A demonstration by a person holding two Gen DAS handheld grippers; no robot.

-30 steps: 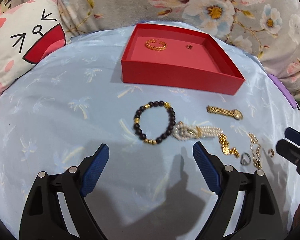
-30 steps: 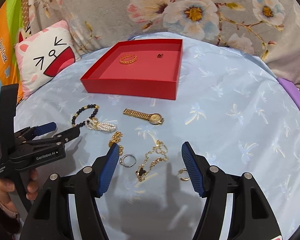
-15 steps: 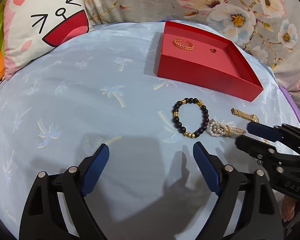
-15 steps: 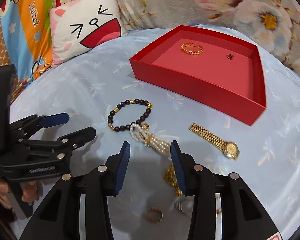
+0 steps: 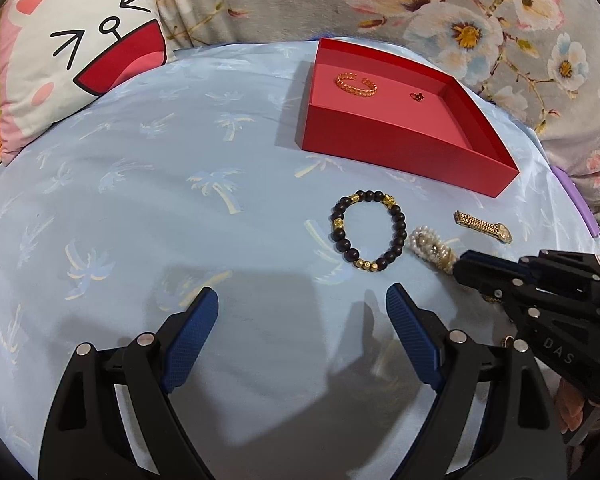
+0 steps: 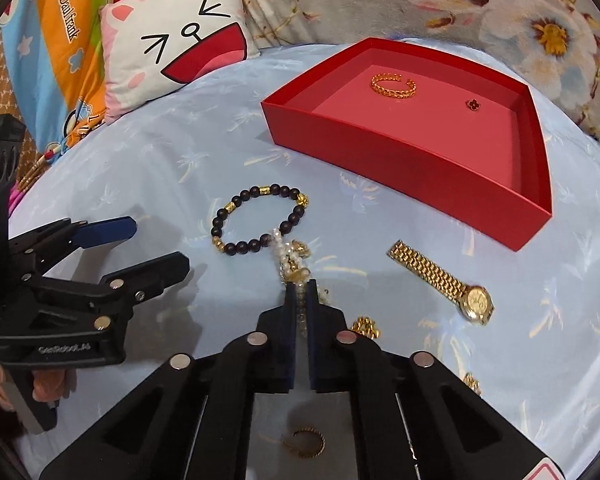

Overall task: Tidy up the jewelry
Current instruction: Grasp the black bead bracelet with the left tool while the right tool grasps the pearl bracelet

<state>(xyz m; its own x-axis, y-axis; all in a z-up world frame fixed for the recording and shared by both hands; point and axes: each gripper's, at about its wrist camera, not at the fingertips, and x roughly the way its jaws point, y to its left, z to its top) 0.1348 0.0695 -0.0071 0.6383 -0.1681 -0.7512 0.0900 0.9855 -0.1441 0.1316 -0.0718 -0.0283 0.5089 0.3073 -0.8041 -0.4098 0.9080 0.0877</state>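
My right gripper (image 6: 300,292) is shut on the pearl bracelet (image 6: 288,256), which still lies on the blue cloth; it also shows in the left wrist view (image 5: 434,249), where the right gripper (image 5: 466,266) comes in from the right. A black bead bracelet (image 6: 260,220) touches the pearls' far end. A gold watch (image 6: 444,282) lies to the right. The red tray (image 6: 400,148) holds a gold bangle (image 6: 393,85) and a small dark red clover piece (image 6: 473,104). My left gripper (image 5: 302,312) is open and empty, left of the bracelets.
A gold ring (image 6: 305,442) and gold chain pieces (image 6: 366,326) lie under and beside my right gripper. A cat-face pillow (image 5: 80,56) sits at the back left, floral fabric (image 5: 460,12) behind the tray.
My right gripper moved left from the chains to the pearl bracelet and closed on it. My left gripper shifted left and stayed open.
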